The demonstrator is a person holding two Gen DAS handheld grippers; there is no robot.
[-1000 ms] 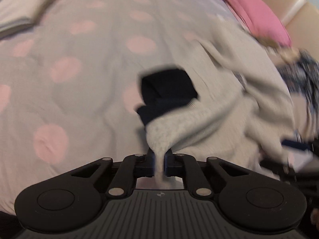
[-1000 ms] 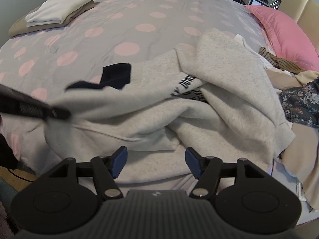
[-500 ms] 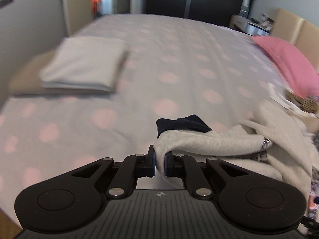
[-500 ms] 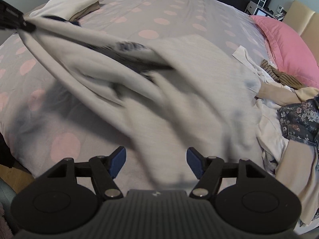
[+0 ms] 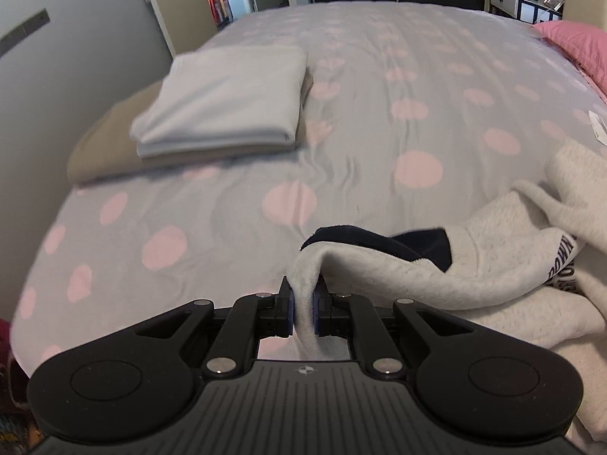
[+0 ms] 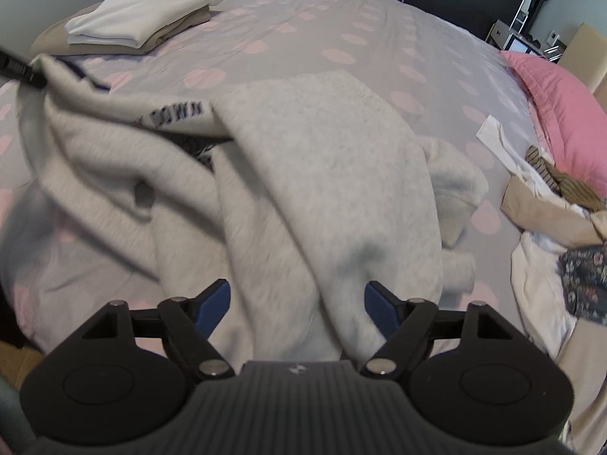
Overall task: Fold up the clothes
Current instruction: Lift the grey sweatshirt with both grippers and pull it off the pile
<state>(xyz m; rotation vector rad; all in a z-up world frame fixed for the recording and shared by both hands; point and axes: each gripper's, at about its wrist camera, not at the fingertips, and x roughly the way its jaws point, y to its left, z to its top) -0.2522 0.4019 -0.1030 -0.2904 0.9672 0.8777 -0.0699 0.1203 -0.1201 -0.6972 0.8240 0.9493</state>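
Note:
A light grey sweatshirt [image 6: 322, 174] with dark lettering and a navy lining lies crumpled on the grey bedspread with pink dots [image 6: 288, 38]. My left gripper [image 5: 302, 309] is shut on an edge of the sweatshirt [image 5: 436, 276] and holds it up; it shows at the far left of the right wrist view [image 6: 19, 68]. My right gripper [image 6: 297, 303] is open, its blue pads on either side of a hanging fold of the sweatshirt, not closed on it.
A folded white garment on a folded tan one [image 5: 224, 102] lies at the bed's far left corner [image 6: 136, 19]. A pink pillow [image 6: 557, 113] and a heap of unfolded clothes [image 6: 561, 227] lie at the right. A wall and doorway stand beyond the bed.
My left gripper has pulled the sweatshirt's edge left and lowered it toward the bed; the fabric now lies spread out lower. My right gripper stays open, now closer to the fabric.

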